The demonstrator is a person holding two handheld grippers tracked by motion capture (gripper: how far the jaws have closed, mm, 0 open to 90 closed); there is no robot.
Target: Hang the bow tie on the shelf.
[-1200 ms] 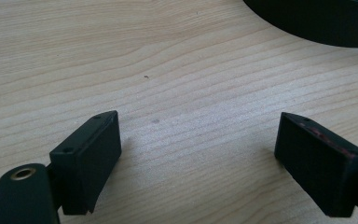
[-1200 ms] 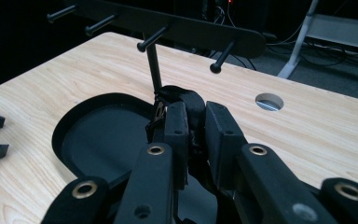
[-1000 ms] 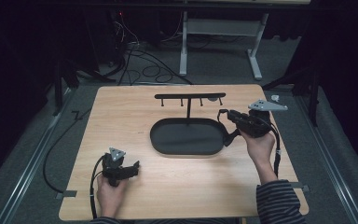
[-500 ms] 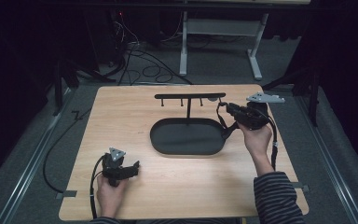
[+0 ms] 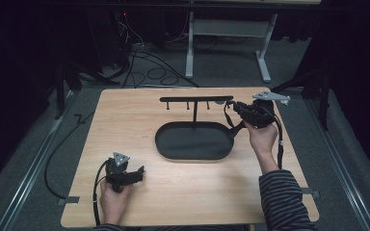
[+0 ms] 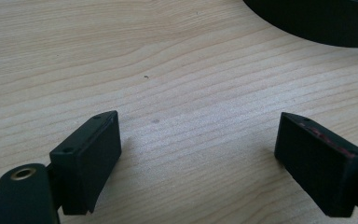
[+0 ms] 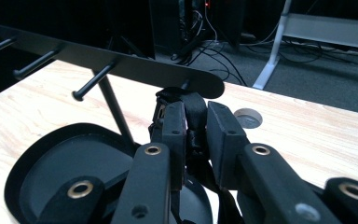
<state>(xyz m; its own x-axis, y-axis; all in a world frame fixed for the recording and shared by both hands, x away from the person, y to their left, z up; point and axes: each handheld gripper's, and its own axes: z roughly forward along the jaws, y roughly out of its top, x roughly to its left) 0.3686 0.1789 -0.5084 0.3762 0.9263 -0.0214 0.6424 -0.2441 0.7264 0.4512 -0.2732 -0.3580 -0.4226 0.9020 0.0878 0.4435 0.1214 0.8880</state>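
One black strap (image 7: 193, 112) sits clamped in your right tongs (image 7: 196, 122), which have just been easing apart, right at the rack's (image 5: 196, 99) end peg; hook it on next. Left tongs (image 6: 205, 154) gape empty over the tabletop (image 6: 177, 70).

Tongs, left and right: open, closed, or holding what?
Left tongs: open, holding nothing.
Right tongs: closed on a black strap; just opening slightly.

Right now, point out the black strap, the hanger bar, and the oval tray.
black strap (image 7: 195, 109), right gripper view, the part between the pads.
hanger bar (image 7: 135, 67), right gripper view, its flat top face.
oval tray (image 5: 164, 144), high view, its left rim.
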